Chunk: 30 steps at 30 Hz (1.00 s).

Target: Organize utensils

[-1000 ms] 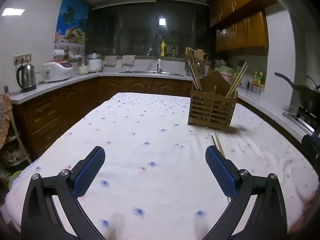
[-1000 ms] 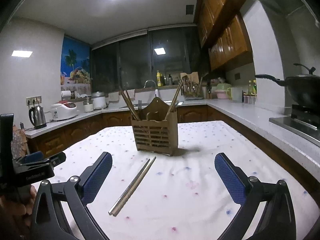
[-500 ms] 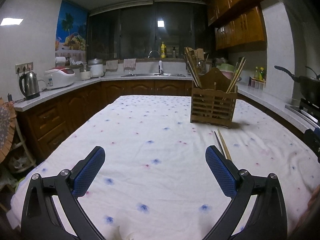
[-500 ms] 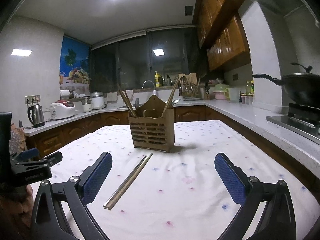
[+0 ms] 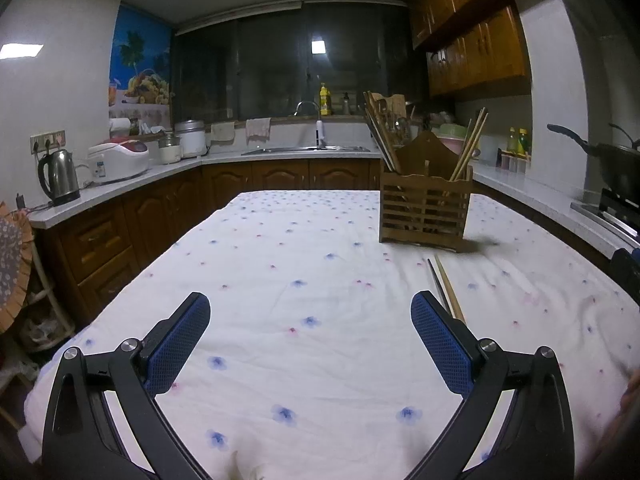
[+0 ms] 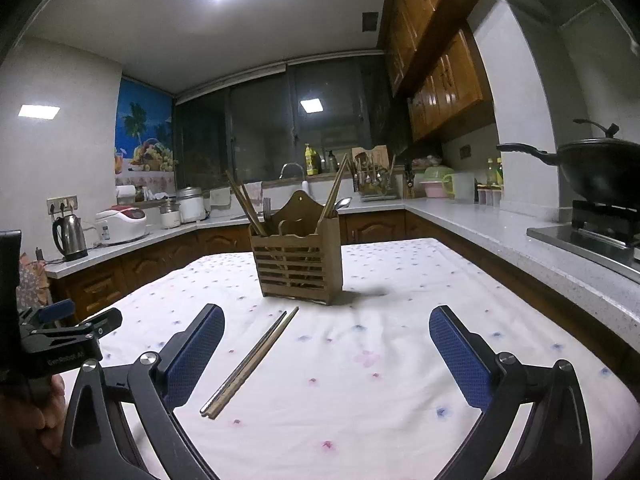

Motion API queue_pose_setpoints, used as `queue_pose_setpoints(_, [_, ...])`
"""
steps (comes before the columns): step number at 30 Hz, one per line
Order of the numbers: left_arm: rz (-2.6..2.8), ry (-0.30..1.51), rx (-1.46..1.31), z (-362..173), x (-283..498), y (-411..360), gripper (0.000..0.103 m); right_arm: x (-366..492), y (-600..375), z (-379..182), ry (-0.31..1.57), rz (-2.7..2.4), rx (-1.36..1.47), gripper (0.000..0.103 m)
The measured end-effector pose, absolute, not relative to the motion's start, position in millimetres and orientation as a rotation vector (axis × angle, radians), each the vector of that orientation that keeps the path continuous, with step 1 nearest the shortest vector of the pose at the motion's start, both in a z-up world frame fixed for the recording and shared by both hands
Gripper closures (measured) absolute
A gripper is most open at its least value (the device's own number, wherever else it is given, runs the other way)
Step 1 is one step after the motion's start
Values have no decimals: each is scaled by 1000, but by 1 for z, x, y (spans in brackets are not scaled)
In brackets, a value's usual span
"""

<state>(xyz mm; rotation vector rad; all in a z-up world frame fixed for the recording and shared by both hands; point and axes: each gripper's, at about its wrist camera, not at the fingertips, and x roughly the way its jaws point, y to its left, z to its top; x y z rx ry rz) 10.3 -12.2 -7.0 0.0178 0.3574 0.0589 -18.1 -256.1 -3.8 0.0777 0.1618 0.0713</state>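
A: Left gripper (image 5: pixel 310 330) — what's it doing?

B: Hanging over the floral cloth (image 5: pixel 320 240), jaws spread wide, nothing between the blue pads (image 5: pixel 178 348).

A: And the right gripper (image 6: pixel 326 350)?

B: Same — jaws wide apart, nothing held. It points toward the caddy (image 6: pixel 298 258).

A: Where are the loose chopsticks (image 6: pixel 250 362)?

B: Flat on the cloth, one pair lying side by side, just in front of the caddy, far tips close to its base but not touching. From the right camera they run diagonally, near end beside the left pad. From the left camera they disappear behind that gripper's right pad.

A: The caddy itself?

B: Wooden, slatted, upright on the table toward the far end. More chopsticks lean out of its left and right compartments; a fork and a spoon show at the back.

A: Anything else?

B: Kettle (image 5: pixel 59 176) and rice cooker (image 5: pixel 118 158) on the left counter, sink (image 5: pixel 306 148) under the dark window, black wok (image 6: pixel 600 172) on the stove to the right.
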Motion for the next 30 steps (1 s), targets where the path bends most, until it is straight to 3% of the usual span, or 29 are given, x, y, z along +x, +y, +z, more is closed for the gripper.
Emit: queue_pose_setpoints(30, [60, 323, 60, -3, 5, -18, 0, -17, -250, -1, 149, 100, 63, 0])
